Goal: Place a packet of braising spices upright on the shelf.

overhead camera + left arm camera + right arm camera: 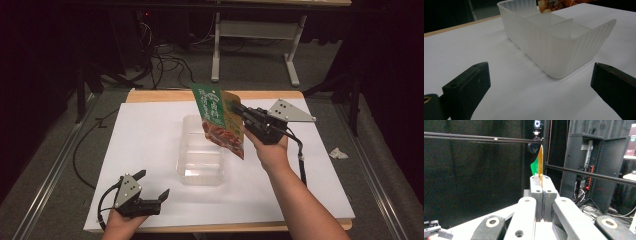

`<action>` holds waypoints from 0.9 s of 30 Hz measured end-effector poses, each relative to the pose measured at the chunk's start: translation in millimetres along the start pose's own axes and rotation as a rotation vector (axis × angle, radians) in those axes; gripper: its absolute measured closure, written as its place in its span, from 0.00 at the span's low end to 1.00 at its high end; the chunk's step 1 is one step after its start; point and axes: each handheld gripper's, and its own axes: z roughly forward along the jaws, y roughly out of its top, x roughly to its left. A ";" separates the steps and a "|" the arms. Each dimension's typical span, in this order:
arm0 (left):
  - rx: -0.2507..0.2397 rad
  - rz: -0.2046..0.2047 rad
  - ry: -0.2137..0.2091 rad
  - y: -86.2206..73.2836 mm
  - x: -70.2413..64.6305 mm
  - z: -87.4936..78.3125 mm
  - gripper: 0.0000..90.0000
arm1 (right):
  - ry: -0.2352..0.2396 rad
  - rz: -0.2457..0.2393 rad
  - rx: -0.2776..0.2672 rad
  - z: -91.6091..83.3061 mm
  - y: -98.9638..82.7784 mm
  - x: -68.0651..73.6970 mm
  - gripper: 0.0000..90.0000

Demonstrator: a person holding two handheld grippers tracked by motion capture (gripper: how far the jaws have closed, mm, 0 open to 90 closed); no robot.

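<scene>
White paper (150, 150) covers your wooden table (150, 95), with dark floor, loose cables and a pale table frame (255, 40) beyond it. From the high view, a clear plastic container (200, 155) sits near the middle of the paper, long axis running away from you. Your right gripper (239, 111) is raised over the container's far right side, its jaws clamped together on a green snack bag (220, 120); the bag hangs tilted, its printed lower end dipping toward the container's right rim. Your left gripper (152, 186) rests low at the near left of the paper, jaws spread apart with nothing between them, well apart from the container.

Your left gripper view adds what the high view cannot: the container (559, 50) has ribbed, frosted walls and a divider splitting it into compartments, and a strip of the bag's (554, 3) printed picture shows just past its far end. The two jaws stand wide at either side of the near corner, touching nothing.

Your right gripper view shows the pinch edge-on: the bag (539, 163) rises as a thin orange and green sliver from between the closed jaws, against dark equipment racks (596, 170).

A crumpled white scrap (338, 153) lies on the floor right of the table.
</scene>
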 end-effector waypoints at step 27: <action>0.009 0.002 -0.005 -0.6 -0.8 1.7 0.03 | 0.024 0.014 0.019 61.7 -23.1 8.2 1.00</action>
